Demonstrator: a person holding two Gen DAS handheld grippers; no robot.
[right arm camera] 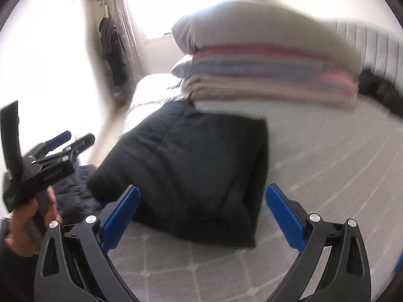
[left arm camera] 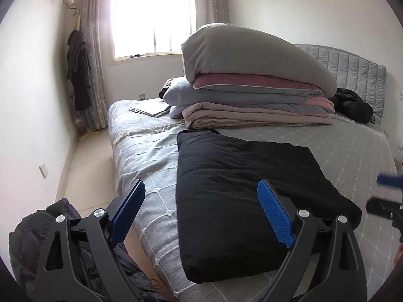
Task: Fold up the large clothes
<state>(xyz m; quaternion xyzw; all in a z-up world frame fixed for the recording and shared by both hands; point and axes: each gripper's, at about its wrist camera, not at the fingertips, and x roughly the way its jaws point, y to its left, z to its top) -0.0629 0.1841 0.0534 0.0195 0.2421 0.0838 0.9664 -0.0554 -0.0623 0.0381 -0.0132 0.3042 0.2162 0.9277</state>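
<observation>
A black padded garment lies folded into a thick rectangle on the grey quilted bed. My left gripper hovers above its near left corner, open, nothing between the blue pads. The right wrist view is blurred by motion; there the folded black garment lies just ahead of my right gripper, which is open and empty above the bed. The right gripper shows as a blur at the right edge of the left view. A hand holds the left gripper at the left of the right view.
A tall stack of folded quilts fills the back of the bed, with a dark bundle beside it by the headboard. Another dark padded garment hangs off the bed's near left edge. Floor and a curtained window lie to the left.
</observation>
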